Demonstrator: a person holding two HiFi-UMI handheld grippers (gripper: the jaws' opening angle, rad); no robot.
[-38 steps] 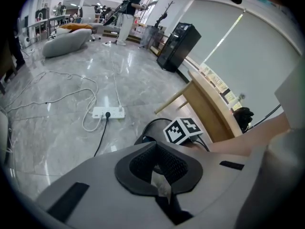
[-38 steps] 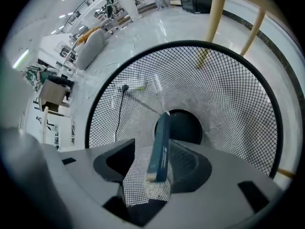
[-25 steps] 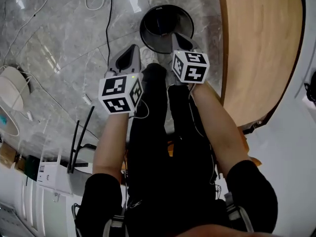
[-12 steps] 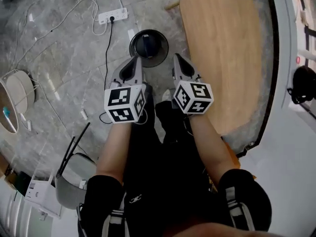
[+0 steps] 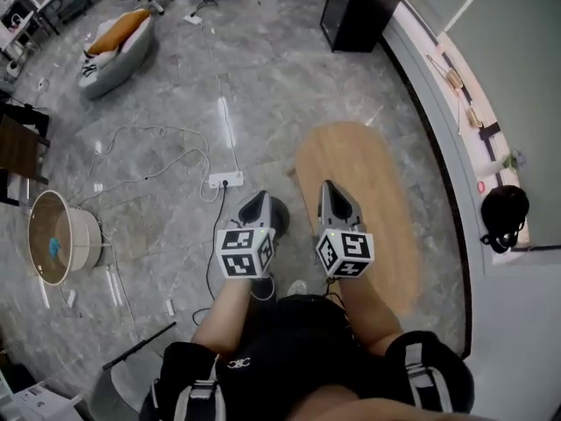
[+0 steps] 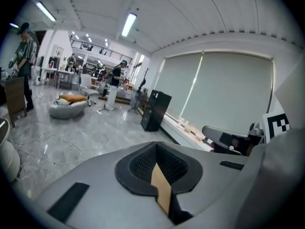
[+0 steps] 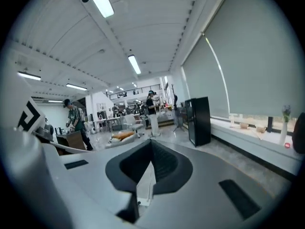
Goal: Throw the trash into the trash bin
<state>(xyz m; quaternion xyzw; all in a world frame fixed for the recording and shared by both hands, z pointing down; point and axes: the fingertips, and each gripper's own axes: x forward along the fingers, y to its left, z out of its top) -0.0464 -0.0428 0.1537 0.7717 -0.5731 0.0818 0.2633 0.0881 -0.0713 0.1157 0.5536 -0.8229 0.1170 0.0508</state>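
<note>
In the head view both grippers are held up side by side in front of the person's body, pointing away over the floor. My left gripper (image 5: pixel 259 198) is shut with nothing in it; a dark sliver of the black trash bin (image 5: pixel 280 214) shows just behind it, the rest hidden. My right gripper (image 5: pixel 328 187) is shut and empty, over the near end of the oval wooden table (image 5: pixel 368 191). In the left gripper view the left gripper (image 6: pixel 156 146) points level into the room. The right gripper (image 7: pixel 151 143) does the same in the right gripper view. No trash is visible.
A white power strip (image 5: pixel 226 181) with cables lies on the marble floor beyond the bin. A round basket (image 5: pixel 57 238) stands left, a bean bag (image 5: pixel 118 42) far left, a black cabinet (image 5: pixel 359 7) by the window. People (image 6: pixel 24 56) stand at distant desks.
Both grippers have risen high and tipped from pointing down at the bin to nearly level. The head view has lifted too; the bin, open below them before, is now mostly hidden.
</note>
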